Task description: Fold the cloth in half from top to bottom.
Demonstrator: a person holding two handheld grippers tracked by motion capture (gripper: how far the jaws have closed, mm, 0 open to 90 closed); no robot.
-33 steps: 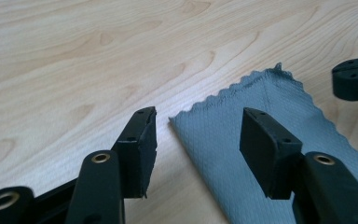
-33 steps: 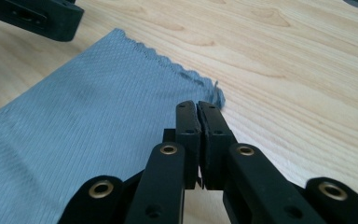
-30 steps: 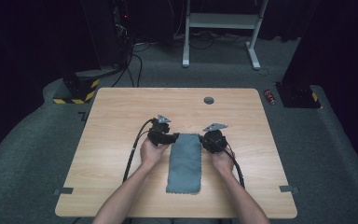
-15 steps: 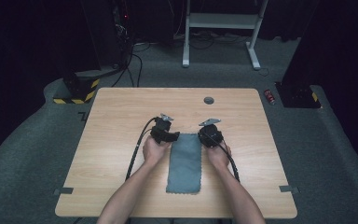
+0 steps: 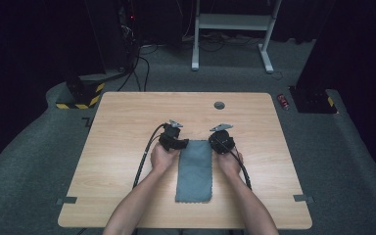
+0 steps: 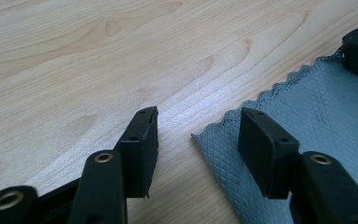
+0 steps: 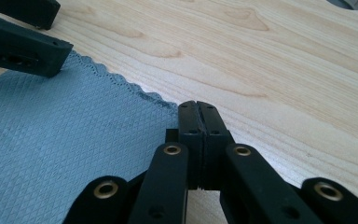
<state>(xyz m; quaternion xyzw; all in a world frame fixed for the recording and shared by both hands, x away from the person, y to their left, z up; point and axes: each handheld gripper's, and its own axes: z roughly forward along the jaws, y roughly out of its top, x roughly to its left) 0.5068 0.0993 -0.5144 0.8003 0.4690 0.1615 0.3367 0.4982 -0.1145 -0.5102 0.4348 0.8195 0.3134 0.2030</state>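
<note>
A grey textured cloth (image 5: 194, 171) lies flat on the wooden table (image 5: 127, 117), its long side running away from the person. My left gripper (image 5: 181, 143) is at the cloth's far left corner. In the left gripper view that gripper (image 6: 199, 114) is open: one jaw rests on the cloth (image 6: 317, 107) and the other on bare wood, with the corner between them. My right gripper (image 5: 215, 142) is at the far right corner. In the right gripper view its jaws (image 7: 198, 105) are pressed together right at the corner of the cloth (image 7: 51, 140).
A round grey grommet (image 5: 219, 105) sits in the table near the far edge. Black cables (image 5: 144, 156) trail from both grippers toward the person. The floor beyond the table holds a white desk frame (image 5: 235, 22) and dark equipment.
Both hands have shifted only slightly at the cloth's far corners. The cloth lies where it was.
</note>
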